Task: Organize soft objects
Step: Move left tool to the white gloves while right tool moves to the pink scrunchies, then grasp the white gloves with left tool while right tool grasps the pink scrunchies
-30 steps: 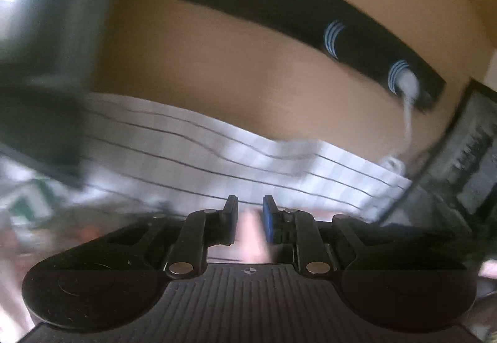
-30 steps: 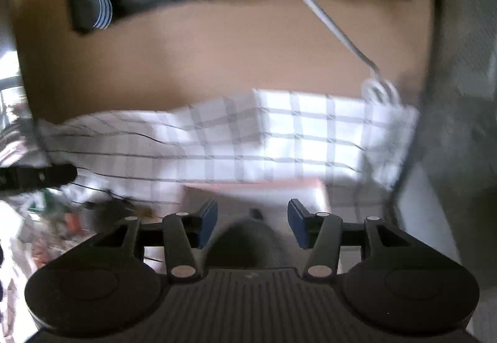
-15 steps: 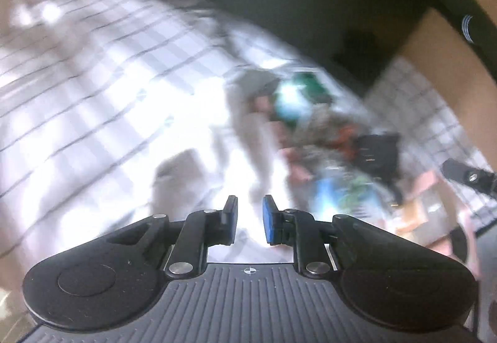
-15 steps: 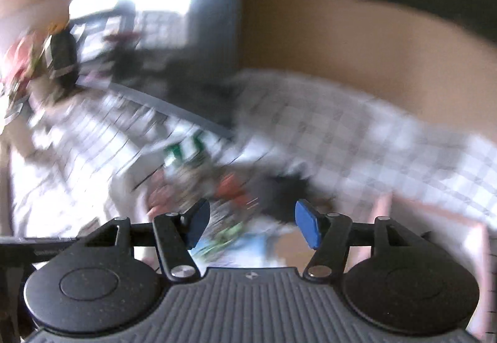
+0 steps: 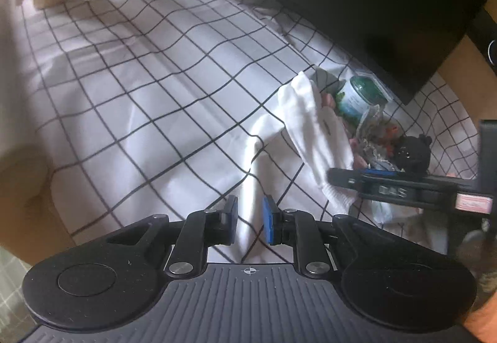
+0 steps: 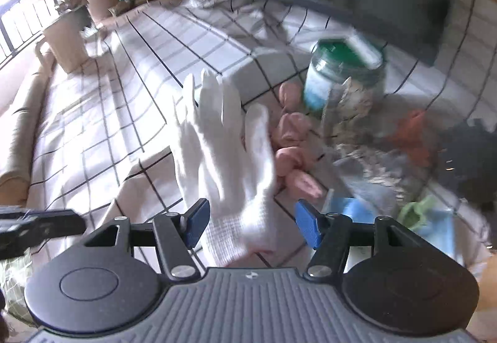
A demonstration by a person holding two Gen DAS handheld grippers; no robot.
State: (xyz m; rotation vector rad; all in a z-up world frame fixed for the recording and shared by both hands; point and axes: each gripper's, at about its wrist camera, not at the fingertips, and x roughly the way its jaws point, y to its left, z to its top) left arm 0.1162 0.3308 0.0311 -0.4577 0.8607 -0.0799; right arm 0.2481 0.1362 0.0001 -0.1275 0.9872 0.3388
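Your work is barely begun, as far as these views show: the checked cloth [image 5: 149,88] that covers the desk lies mostly bare, and everything is still heaped in one pile near the far right edge, against the dark panel [image 5: 372,1]. In that pile, going down in size, you have the white glove [image 6: 223,150] lying flat with its fingers pointing toward the far edge, the green-lidded jar [image 6: 341,72] standing just behind it, a black plush toy [image 5: 413,153] at the right end, some blue cloth [image 6: 351,206] near the front, an orange-red scrap [image 6: 413,134] and pink rubbery pieces [image 6: 292,153] touching the glove's right side; the rest is too blurred to name. Nothing looks sorted or set apart yet. Your right gripper [image 6: 251,223] is spread wide, holding nothing, with the cuff of the glove lying between its fingers, so the glove seems the first thing you are going for. Your left gripper [image 5: 250,220] is nearly closed with a narrow gap, grasping nothing, hovering over a raised fold of the cloth toward the near edge.
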